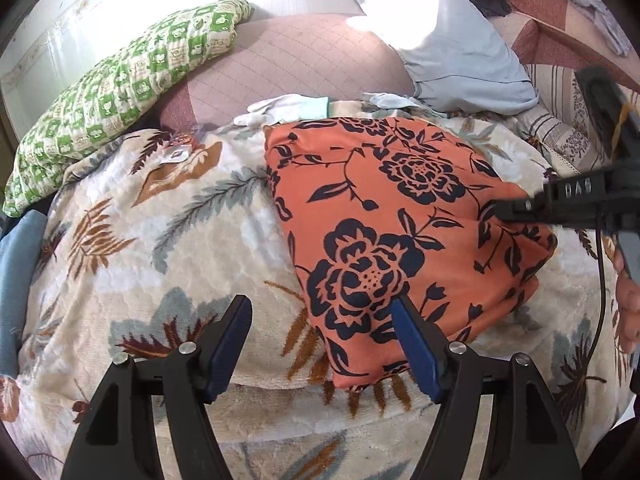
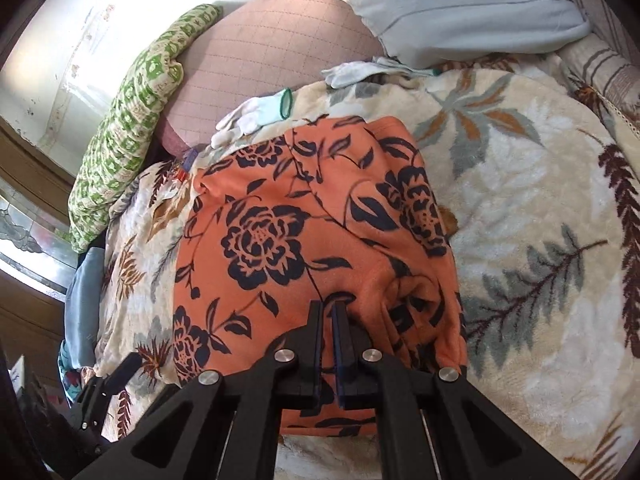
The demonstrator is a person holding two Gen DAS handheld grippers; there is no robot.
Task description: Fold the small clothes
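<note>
An orange garment with dark navy flowers (image 1: 392, 232) lies folded on a floral cream blanket (image 1: 160, 240). My left gripper (image 1: 322, 312) is open and empty, its blue-padded fingers just above the garment's near left corner. My right gripper (image 2: 329, 306) is shut, its tips pressed onto the garment's (image 2: 304, 240) near right part, where the cloth bunches. In the left wrist view the right gripper (image 1: 504, 210) reaches in from the right onto the cloth's right edge. Whether it pinches fabric I cannot tell.
A white glove (image 1: 280, 110) lies just behind the garment. A green checked pillow (image 1: 120, 80) is at the far left, a pale blue pillow (image 1: 460, 60) at the back right, and a pink quilted cushion (image 1: 300, 64) between them. A blue cloth (image 1: 16, 280) lies at the left edge.
</note>
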